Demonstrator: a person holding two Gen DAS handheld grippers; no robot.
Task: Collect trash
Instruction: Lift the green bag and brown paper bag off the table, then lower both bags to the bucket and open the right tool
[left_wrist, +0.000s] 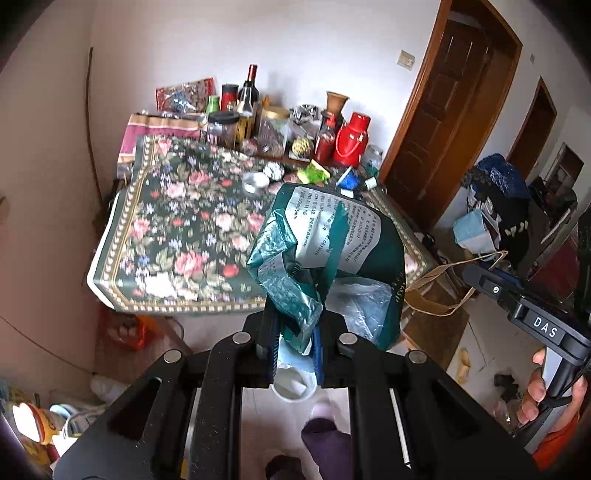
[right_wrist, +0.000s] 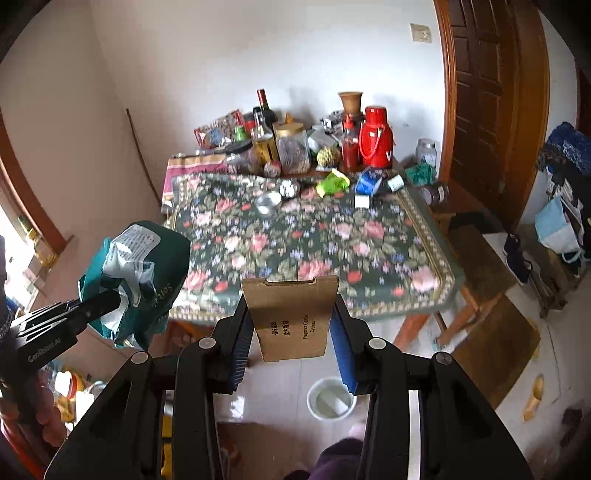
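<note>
Both hands carry trash over the white bin on the floor.
Left gripper fingers pinch the green wrapper; right gripper fingers clamp the cardboard box, both clear of the tabletop, seemingly for dropping.

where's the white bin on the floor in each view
Left wrist view: the white bin sits low centre, mostly hidden behind the left gripper and the green bag it holds.
Right wrist view: the white bin is low, just right of centre, seen whole below the right gripper and its cardboard box.
Shared landmark: the red thermos at the table's back.
</note>
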